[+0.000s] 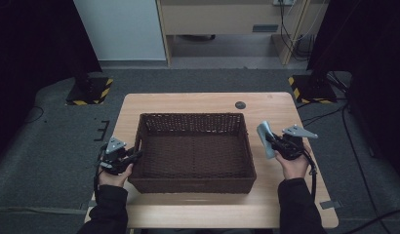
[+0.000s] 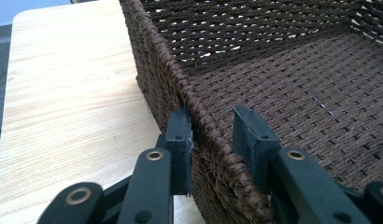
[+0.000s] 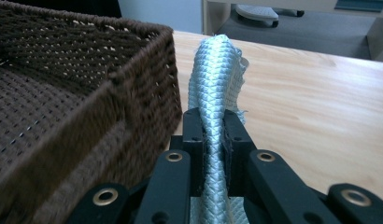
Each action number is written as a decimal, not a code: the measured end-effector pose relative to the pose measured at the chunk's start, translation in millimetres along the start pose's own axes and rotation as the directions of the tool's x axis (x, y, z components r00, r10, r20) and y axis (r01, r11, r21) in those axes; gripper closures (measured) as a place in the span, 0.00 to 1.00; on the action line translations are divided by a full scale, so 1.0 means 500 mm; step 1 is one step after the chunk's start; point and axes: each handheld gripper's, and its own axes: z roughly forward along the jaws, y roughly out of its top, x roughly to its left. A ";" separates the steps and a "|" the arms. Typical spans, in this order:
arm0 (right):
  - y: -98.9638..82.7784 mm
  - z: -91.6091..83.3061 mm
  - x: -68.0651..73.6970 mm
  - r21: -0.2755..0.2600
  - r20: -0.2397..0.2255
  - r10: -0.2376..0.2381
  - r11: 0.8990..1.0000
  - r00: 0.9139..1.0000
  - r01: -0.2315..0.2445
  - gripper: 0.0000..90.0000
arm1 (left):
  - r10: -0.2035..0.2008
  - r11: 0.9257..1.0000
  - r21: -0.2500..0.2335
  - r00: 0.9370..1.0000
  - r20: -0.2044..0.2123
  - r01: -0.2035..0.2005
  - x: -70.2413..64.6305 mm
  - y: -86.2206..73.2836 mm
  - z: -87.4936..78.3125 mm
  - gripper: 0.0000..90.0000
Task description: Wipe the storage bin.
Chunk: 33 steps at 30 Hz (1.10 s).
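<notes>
A: Where's the pale blue woven strap (image 3: 216, 88)?
B: Clamped upright in the right gripper (image 3: 213, 140), above the desk's (image 1: 266, 204) right edge, beside the wicker basket (image 1: 193, 183).
A: And the left gripper (image 2: 212, 140)?
B: Its own view shows the jaws straddling the basket's left wall, pads touching it.

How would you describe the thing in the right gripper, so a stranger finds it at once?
Start at the wooden table and its brown basket. Just right of the basket, the right gripper holds a strap: pale blue-grey, shiny and woven, unlike anything nearby.
</notes>
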 end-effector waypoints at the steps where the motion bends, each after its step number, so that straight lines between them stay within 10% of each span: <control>1: 0.003 0.008 0.002 -0.001 0.000 0.002 1.000 1.000 -0.002 0.92 | -0.003 1.000 -0.002 1.000 0.001 0.003 0.000 0.001 0.002 0.75; 13: 0.048 0.086 0.030 -0.031 -0.033 -0.051 0.998 0.998 0.050 0.93 | -0.001 1.000 -0.002 1.000 0.006 0.001 0.001 0.002 0.004 0.75; 21: 0.013 0.132 0.019 0.091 -0.053 -0.063 0.994 0.997 0.068 0.93 | 0.000 1.000 -0.002 1.000 0.008 0.000 0.001 0.002 0.004 0.75; 29: -0.041 0.173 0.006 0.218 -0.078 0.002 0.976 0.997 0.015 0.93 | -0.005 1.000 -0.004 1.000 0.011 0.005 0.002 0.002 0.004 0.74; 33: -0.029 0.168 0.016 0.165 -0.143 0.044 0.986 0.989 -0.020 0.93 | -0.009 1.000 -0.005 1.000 0.012 0.009 0.002 0.002 0.004 0.74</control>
